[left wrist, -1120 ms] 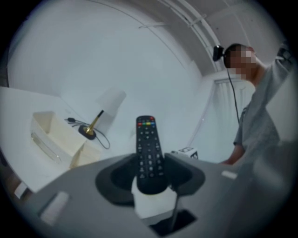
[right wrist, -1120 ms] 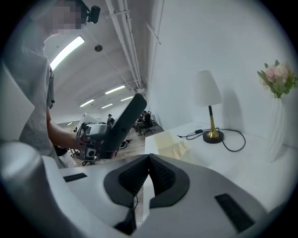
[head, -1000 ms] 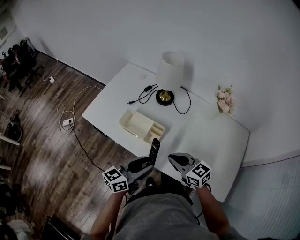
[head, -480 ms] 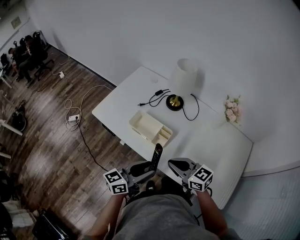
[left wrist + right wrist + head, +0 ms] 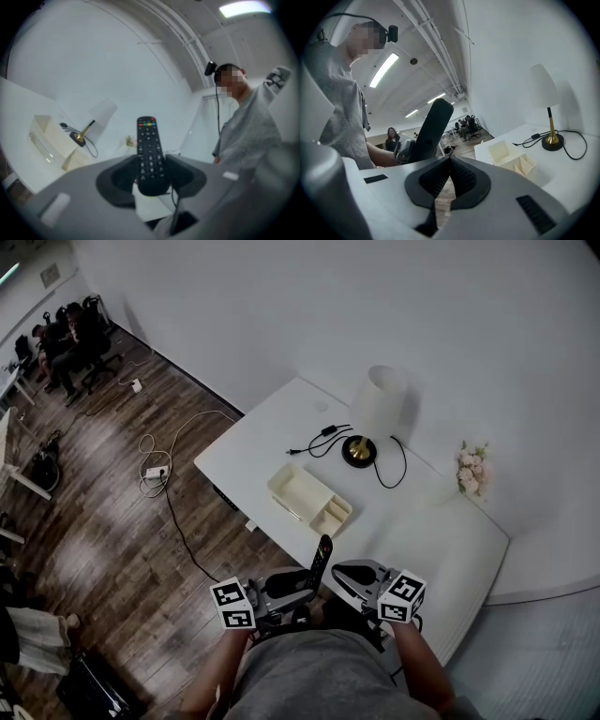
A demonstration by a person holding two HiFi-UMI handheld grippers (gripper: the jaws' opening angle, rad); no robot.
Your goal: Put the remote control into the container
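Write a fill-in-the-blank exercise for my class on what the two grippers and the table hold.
The left gripper grips the ____ upright between its fingers. The right gripper has its fingers ____, with nothing between them. The container sits on the white table near the gold-based ____.
Missing words: remote control; shut; lamp.

The remote control point(image 5: 150, 154) is matt black plastic, the container point(image 5: 298, 491) smooth cream plastic — the floor point(image 5: 103, 531) glossy dark wood, the lamp base point(image 5: 359, 452) shiny brass.

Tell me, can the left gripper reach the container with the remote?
Probably yes: the left gripper is shut on the remote control, and bare table is all that lies between it and the open container.
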